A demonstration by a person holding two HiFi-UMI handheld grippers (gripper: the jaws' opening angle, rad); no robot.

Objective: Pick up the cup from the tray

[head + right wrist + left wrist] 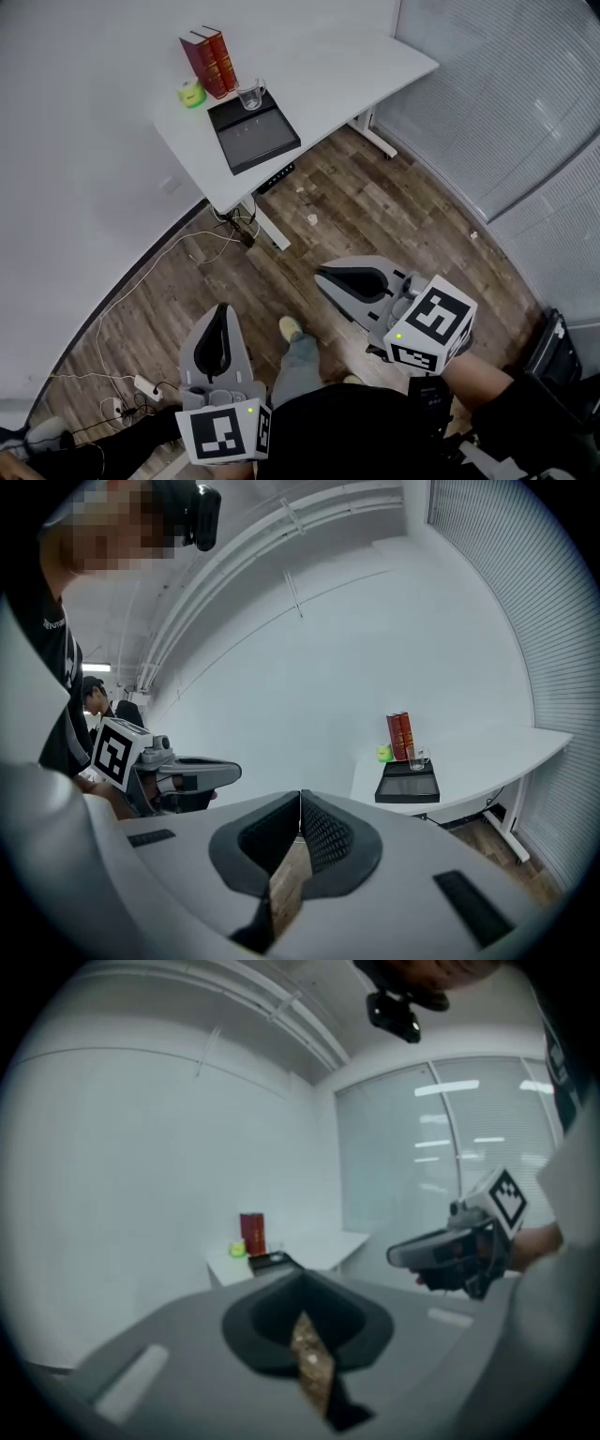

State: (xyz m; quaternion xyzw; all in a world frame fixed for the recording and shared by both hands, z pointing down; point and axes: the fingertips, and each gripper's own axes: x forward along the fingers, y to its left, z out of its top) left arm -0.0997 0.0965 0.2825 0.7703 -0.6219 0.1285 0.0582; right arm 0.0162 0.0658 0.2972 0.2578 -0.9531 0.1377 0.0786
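Clenched tip to tip with nothing between them, the left tongs (pixel 223 311) and the right tongs (pixel 321 273) hang low over the wooden floor (pixel 356 206), well short of the tray. Farther off, the black tray (pixel 262 141) lies on the white worktop (pixel 356 66). The clear cup (pixel 250 95) stands at the tray's far end, apparently just inside its rim. Beyond the tray stand two red books (pixel 211 61) and a small green object (pixel 192 93).
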